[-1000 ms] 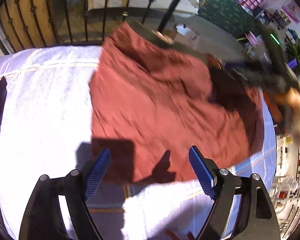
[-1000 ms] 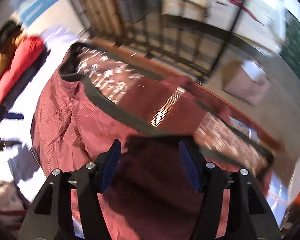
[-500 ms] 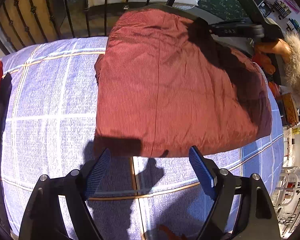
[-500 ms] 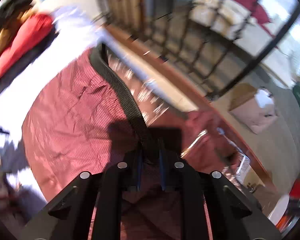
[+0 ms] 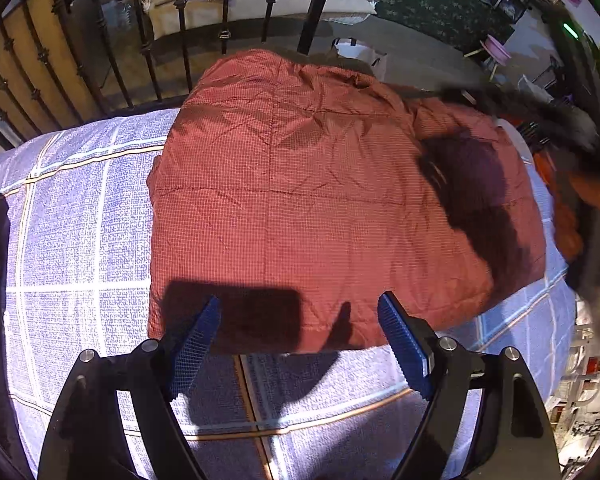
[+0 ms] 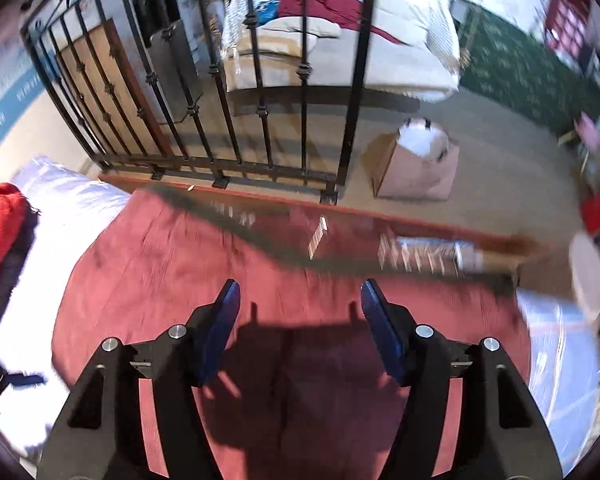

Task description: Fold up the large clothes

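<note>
A large red quilted garment (image 5: 320, 200) lies folded flat on the bed's blue plaid cover (image 5: 68, 240). My left gripper (image 5: 298, 320) is open and empty, hovering over the garment's near edge. My right gripper (image 6: 298, 304) is open and empty above the same red garment (image 6: 172, 264), just short of its dark trim band (image 6: 284, 248) at the far edge. The right arm with its fur cuff (image 5: 540, 120) shows blurred at the right of the left wrist view.
A black iron bed rail (image 6: 228, 120) stands just beyond the garment. A cardboard box (image 6: 416, 164) sits on the floor behind it. Red and dark clothes (image 6: 0, 232) lie at the bed's left. Another bed (image 6: 340, 32) is further back.
My right gripper was shut on the garment's dark trim half a second ago and has let go and opened. The garment has settled flat. My left gripper stayed open and moved closer over the edge.
</note>
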Tool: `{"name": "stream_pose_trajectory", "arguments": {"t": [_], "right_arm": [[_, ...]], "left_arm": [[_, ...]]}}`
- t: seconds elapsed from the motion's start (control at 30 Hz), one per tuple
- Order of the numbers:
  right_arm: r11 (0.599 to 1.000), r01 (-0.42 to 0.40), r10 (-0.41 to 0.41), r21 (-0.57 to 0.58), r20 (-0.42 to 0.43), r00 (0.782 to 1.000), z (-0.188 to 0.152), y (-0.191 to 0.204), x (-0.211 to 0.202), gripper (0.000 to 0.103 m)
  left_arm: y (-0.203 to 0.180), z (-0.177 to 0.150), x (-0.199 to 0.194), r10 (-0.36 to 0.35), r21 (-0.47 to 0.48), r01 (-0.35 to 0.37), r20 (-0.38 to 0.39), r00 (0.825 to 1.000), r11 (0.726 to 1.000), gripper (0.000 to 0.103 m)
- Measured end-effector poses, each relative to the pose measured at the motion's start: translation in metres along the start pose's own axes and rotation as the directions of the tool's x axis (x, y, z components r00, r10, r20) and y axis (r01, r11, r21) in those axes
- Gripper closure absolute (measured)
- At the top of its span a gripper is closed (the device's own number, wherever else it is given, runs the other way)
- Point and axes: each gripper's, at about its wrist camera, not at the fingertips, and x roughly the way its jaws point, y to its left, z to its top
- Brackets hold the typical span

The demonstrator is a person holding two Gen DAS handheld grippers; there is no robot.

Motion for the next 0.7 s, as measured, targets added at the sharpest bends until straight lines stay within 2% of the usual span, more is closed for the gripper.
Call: {"name": "stream_pose_trajectory", "arguments": {"t": [0.03,0.13,0.2,0.27,0.3,0.47,0.6,0.7], "right_arm": [[1.0,0.01,-0.01,0.007,-0.007,1.0,-0.01,-0.007,-0.002,0.029],[0.994,0.083,-0.077,0.076,-0.076,0.994,-0.049,-0.047,-0.003,0.029],[0.975,0.136,-0.112,0.177,-0.135,0.984,-0.074,-0.085,-0.002,0.029],[0.953,0.085,-0.041,0.29,-0.155,0.987,-0.098,-0.121,-0.001,0.029],[0.947,0.065,-0.018,0.316,-0.149,0.989,-0.106,-0.132,-0.004,0.029],[0.967,0.107,-0.063,0.229,-0.193,0.979,-0.12,-0.115,-0.005,0.029],[0.956,0.109,-0.06,0.272,-0.183,0.981,-0.128,-0.116,-0.004,0.028],[0.95,0.114,-0.059,0.289,-0.192,0.98,-0.125,-0.117,-0.008,0.028]], "left_arm": [[0.001,0.003,0.002,0.007,0.001,-0.007,0.006,1.0,1.0,0.024],[0.004,0.018,0.012,0.065,-0.001,-0.065,0.025,0.998,0.998,0.024],[0.012,0.026,0.026,0.088,-0.016,-0.088,0.008,0.996,0.996,0.019],[0.022,0.029,0.046,0.104,-0.033,-0.106,-0.05,0.993,0.994,0.018],[0.025,0.028,0.055,0.085,-0.037,-0.087,-0.07,0.994,0.995,0.016],[0.022,0.019,0.077,0.114,0.026,-0.111,-0.107,0.988,0.993,0.009],[0.019,0.02,0.078,0.125,0.044,-0.12,-0.126,0.984,0.992,0.007],[0.019,0.02,0.065,0.119,0.039,-0.115,-0.112,0.987,0.993,0.007]]}}
